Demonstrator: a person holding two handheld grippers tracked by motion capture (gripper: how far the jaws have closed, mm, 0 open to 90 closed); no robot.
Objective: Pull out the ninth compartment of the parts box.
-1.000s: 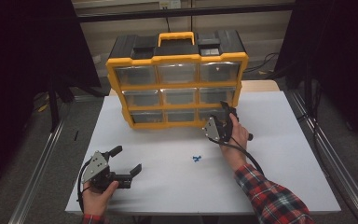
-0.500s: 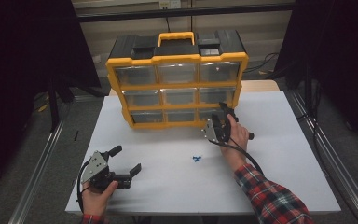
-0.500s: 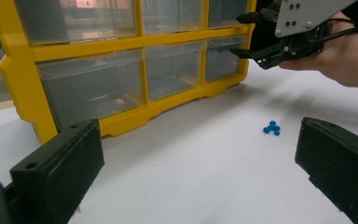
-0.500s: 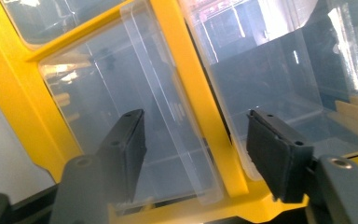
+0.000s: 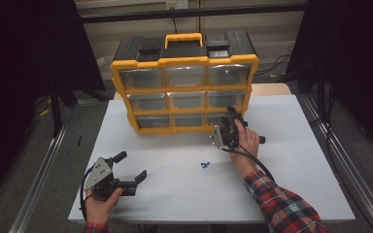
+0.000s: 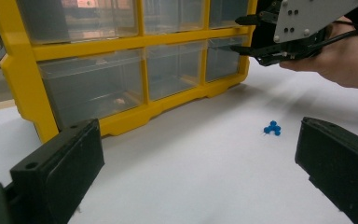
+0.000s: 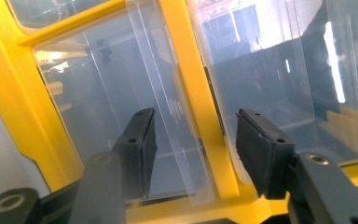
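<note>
I had the white table (image 5: 291, 160) across the middle of the high view, with the yellow drawer cabinet (image 5: 184, 63) standing at its upper centre. My right gripper (image 5: 231, 118) sat against the cabinet's lower right corner. Its jaws had just been closing, and in the right gripper view they straddled the clear pull lip of the bottom right drawer (image 7: 177, 116) without pressing on it, so nothing was grasped yet. To do this well, I judged the jaws should settle squarely on the drawer's lip, not the yellow frame, before any straight pull. My left gripper (image 5: 132, 168) rested at the lower left of the high view, released and holding nothing. The little blue pieces (image 5: 204, 165) lay loose on the table, just below centre.
</note>
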